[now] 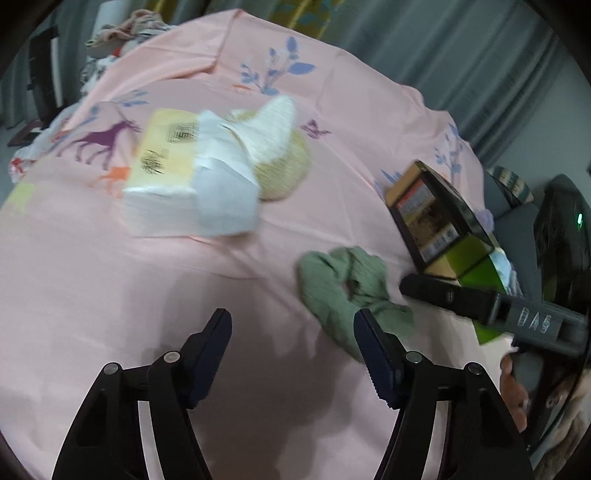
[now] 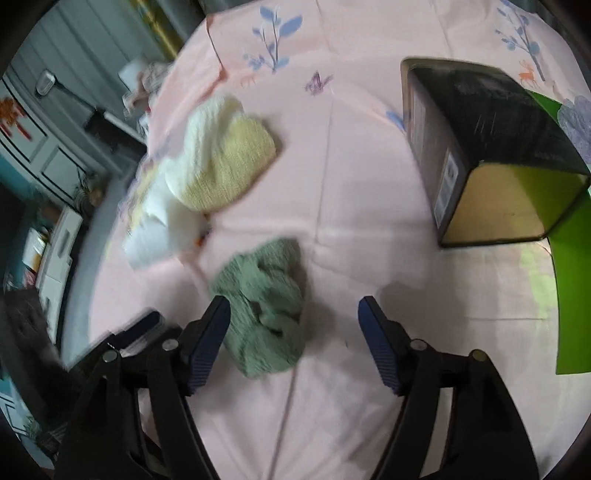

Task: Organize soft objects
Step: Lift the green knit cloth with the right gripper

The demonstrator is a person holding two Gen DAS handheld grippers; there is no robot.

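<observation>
A crumpled green cloth (image 1: 343, 291) lies on the pink bedsheet (image 1: 110, 288); in the right wrist view the green cloth (image 2: 266, 310) sits just ahead of my open right gripper (image 2: 293, 325), nearer its left finger. A white-and-yellow knit cloth (image 1: 277, 147) lies further back, partly on a tissue pack (image 1: 173, 173); it also shows in the right wrist view (image 2: 221, 162). My left gripper (image 1: 291, 332) is open and empty, to the left of the green cloth. My right gripper's finger (image 1: 480, 302) shows in the left wrist view, beside the green cloth.
An open black box (image 2: 487, 147) with a green flap (image 2: 569, 295) lies on its side at the right; it also shows in the left wrist view (image 1: 436, 214). Clothes (image 1: 125, 33) are piled at the bed's far left. Grey curtains (image 1: 461, 55) hang behind.
</observation>
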